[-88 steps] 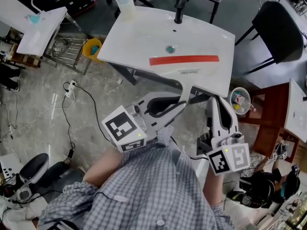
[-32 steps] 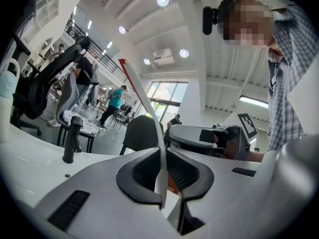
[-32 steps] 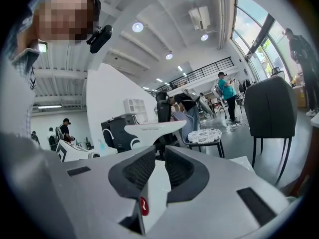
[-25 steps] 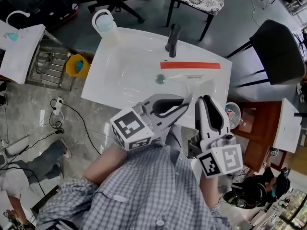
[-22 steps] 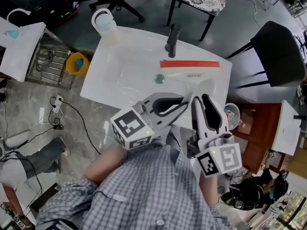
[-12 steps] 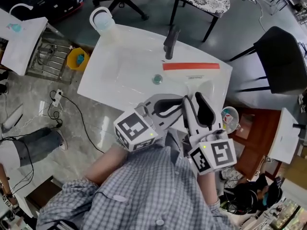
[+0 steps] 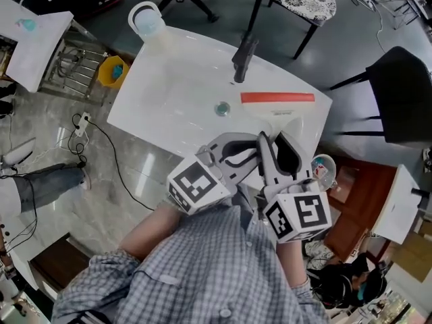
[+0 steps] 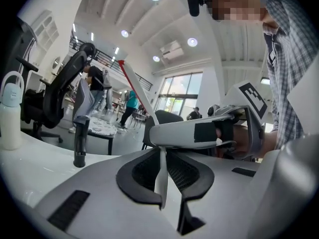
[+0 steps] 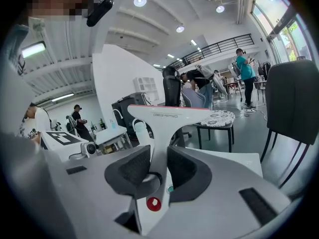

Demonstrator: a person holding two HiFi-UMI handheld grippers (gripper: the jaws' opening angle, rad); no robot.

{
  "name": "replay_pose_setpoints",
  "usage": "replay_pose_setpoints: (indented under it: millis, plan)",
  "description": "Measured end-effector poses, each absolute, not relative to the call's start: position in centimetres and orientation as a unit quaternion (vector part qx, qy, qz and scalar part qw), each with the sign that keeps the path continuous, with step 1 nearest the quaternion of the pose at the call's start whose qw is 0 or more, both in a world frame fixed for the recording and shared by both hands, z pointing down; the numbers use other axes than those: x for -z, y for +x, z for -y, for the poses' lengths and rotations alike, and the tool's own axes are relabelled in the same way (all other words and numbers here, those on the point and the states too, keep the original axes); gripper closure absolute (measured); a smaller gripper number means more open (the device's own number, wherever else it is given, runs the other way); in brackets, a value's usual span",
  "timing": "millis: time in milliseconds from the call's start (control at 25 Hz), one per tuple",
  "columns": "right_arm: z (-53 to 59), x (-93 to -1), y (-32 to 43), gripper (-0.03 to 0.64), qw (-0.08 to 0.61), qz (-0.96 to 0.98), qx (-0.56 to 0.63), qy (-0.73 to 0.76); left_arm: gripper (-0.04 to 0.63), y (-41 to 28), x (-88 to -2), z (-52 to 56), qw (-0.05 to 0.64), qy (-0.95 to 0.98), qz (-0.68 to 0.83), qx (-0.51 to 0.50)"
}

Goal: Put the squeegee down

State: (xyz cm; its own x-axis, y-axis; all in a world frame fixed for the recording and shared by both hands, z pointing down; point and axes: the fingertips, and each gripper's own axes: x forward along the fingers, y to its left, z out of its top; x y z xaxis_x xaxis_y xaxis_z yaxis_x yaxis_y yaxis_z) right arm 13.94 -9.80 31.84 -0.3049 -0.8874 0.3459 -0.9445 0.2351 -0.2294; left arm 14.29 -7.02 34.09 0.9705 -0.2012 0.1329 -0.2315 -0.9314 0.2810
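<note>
Found the left tongs point(image 8: 163, 176) clamped on the thin flat of the squeegee point(image 9: 167, 114) handle, seen edge-on between the pads point(image 8: 144, 171). Found the right tongs point(image 9: 159, 171) parted round the same handle, having just been opening, pads point(image 9: 134, 171) close beside the white shaft without visible squeeze. Saw the squeegee raised and tilted, red-edged blade uppermost, over the right-hand part of the washbasin point(image 7: 175, 79), not yet resting on anything. Noted a dark tap point(image 7: 243, 56) beyond the blade, a drain point(image 7: 222, 108) to the left of it and a translucent jug point(image 7: 145, 22) on the far corner, well apart. Judged the step as lowering, then release. Seemed best to carry the weight with the left tongs alone, to hold the right ones wide enough to avoid snagging the shaft, and to tip the blade forward and down slowly onto the flat rim beside the bowl. Seemed wise to land the blade first, then the handle, clear of the tap and short of the basin's right edge. Called for opening the left pads only after full contact, then a straight pull back, without dragging the squeegee off the rim.
</note>
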Motion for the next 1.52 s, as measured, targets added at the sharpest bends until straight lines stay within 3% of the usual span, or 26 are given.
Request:
replay_pose_setpoints:
  millis: [1520]
  plan:
    - [14.2, -37.5, 20.7, 0.54, 0.069, 0.785, -0.281, 0.548, 0.525, 18.0, -39.2, 10.1, 0.179, 0.966, 0.15, -0.107]
